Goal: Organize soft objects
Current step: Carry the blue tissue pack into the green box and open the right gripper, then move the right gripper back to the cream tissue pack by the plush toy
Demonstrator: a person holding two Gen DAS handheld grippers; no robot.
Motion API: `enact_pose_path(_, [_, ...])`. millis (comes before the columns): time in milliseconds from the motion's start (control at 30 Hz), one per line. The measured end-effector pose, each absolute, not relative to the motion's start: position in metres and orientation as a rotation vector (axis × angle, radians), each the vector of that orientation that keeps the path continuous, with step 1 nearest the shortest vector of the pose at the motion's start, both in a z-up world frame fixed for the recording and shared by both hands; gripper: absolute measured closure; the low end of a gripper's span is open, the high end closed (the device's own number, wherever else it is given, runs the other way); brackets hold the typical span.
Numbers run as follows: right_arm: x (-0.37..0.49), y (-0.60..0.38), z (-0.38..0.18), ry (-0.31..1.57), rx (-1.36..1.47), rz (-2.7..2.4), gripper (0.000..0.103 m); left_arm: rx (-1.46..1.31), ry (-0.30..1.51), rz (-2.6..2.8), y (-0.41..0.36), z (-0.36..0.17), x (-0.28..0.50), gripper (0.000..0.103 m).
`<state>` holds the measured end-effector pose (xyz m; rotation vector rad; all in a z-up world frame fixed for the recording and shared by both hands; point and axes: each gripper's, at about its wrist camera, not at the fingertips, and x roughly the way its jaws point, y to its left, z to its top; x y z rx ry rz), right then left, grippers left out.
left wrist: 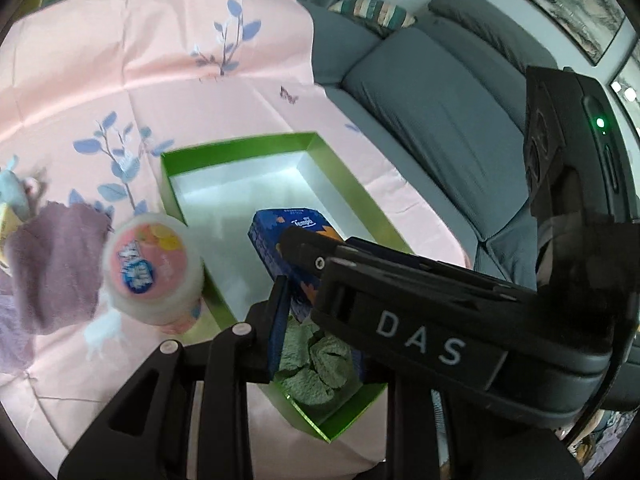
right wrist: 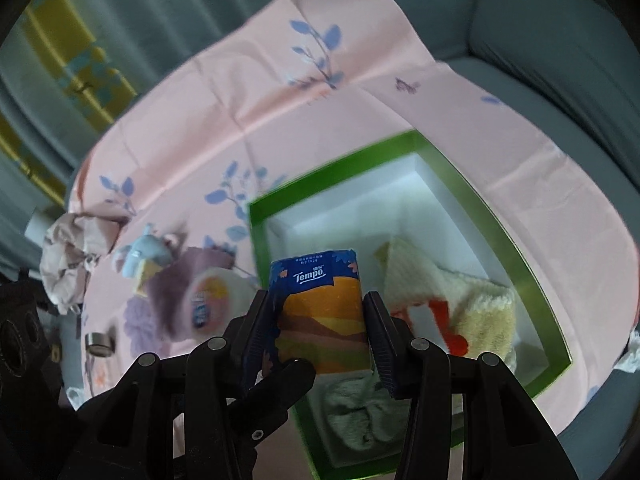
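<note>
My right gripper [right wrist: 320, 328] is shut on a blue and orange Tempo tissue pack [right wrist: 320, 304] and holds it over the near end of a green box [right wrist: 460, 184] with a white inside. The pack [left wrist: 280, 236] and the right gripper's body also show in the left wrist view, above the green box [left wrist: 240, 146]. A green towel [left wrist: 316, 364] and a cream towel with red marks [right wrist: 472, 308] lie in the box. Only one finger [left wrist: 276, 312] of my left gripper shows beside the pack; the other is hidden.
A pink floral cloth [left wrist: 160, 80] covers the surface. Left of the box lie a round pink-topped wipes tub [left wrist: 152, 272], a purple cloth [left wrist: 52, 264], a pale blue soft toy [right wrist: 144, 256], crumpled pink fabric [right wrist: 68, 256] and a small metal tin [right wrist: 100, 344]. A grey sofa [left wrist: 440, 120] stands behind.
</note>
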<state>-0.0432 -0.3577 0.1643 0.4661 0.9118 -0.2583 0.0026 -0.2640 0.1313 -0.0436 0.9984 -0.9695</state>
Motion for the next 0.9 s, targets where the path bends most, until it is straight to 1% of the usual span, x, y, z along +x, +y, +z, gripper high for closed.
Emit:
enact_pose_path(200, [-0.049,-0.380,0.150,0.946,0.539,-0.286,0.054,-0.018,1.026,-0.974,-0.283,0.121,0.000,0.078])
enact_pose_path(467, [-0.051,-0.397,0.132,1.005,0.609,-0.311,0.054,-0.050,1.082,-0.955,-0.289,0.107,0.001,0.076])
enact_pose_path(500, [-0.051,-0.397,0.132,1.004,0.612,-0.309,0.054,-0.049,1.082,-0.954,-0.288,0.107,0.000,0.074])
enact_pose_path(567, [-0.054,-0.397,0.133,0.995,0.618,-0.314,0.054,-0.028,1.086,-0.942,-0.287,0.110,-0.004,0.072])
enact_pose_path(600, [-0.056,-0.397,0.136,0.985,0.615,-0.318,0.054,-0.013,1.077,-0.938,-0.285,0.112,-0.007,0.066])
enact_pose_path(633, [-0.058,-0.397,0.138,0.976,0.610,-0.327,0.054,-0.002,1.065,-0.938,-0.283,0.115,-0.010,0.056])
enact_pose_path(700, [-0.062,-0.398,0.143,0.959,0.599,-0.348,0.053,-0.005,1.040,-0.931,-0.274,0.121,-0.014,0.049])
enact_pose_path(800, [-0.065,-0.397,0.150,0.934,0.596,-0.348,0.046,-0.022,1.029,-0.940,-0.258,0.132,-0.022,0.049])
enact_pose_path(900, [-0.068,-0.388,0.160,0.905,0.572,-0.337,0.037,-0.025,1.014,-0.954,-0.238,0.141,-0.031,0.047])
